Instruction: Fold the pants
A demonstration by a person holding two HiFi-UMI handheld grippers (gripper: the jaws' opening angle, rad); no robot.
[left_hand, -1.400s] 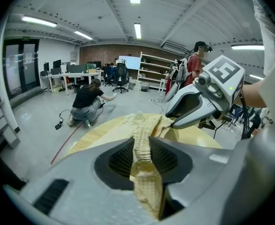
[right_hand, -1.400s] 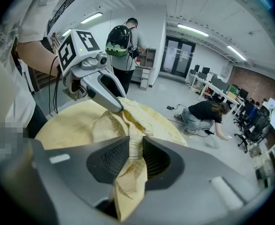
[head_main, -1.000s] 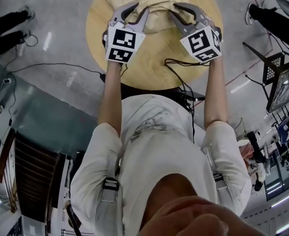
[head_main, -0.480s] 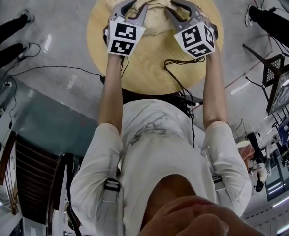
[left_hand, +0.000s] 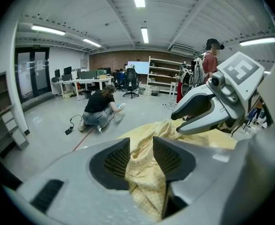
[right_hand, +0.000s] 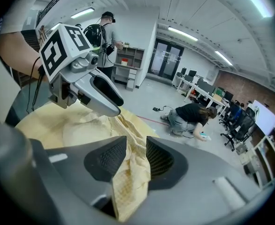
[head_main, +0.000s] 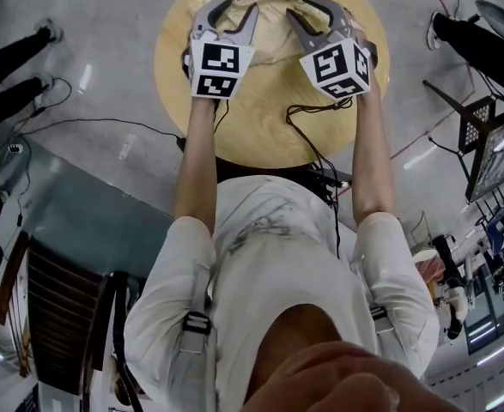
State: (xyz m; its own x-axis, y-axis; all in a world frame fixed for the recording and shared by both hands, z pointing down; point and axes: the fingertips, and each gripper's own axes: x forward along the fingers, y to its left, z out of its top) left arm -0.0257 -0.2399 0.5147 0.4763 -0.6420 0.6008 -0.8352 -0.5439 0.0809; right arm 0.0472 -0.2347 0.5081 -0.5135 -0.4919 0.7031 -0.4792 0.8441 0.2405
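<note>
The yellow knit pants lie bunched at the far side of the round wooden table. My left gripper and right gripper stand side by side over them, tips pointing away and down. In the left gripper view the pants hang loosely between my left gripper's jaws, which have just been opening. The right gripper view shows the same: pants slack between my right gripper's parted jaws, also just opening. Each gripper sees the other beside it.
A black cable trails over the table's near part. A black chair stands at the right, and people's legs show at both edges. A person crouches on the floor beyond the table.
Both grippers have moved toward the far edge of the table, taking the cloth's edge with them, and their jaws stand wider apart than before.
</note>
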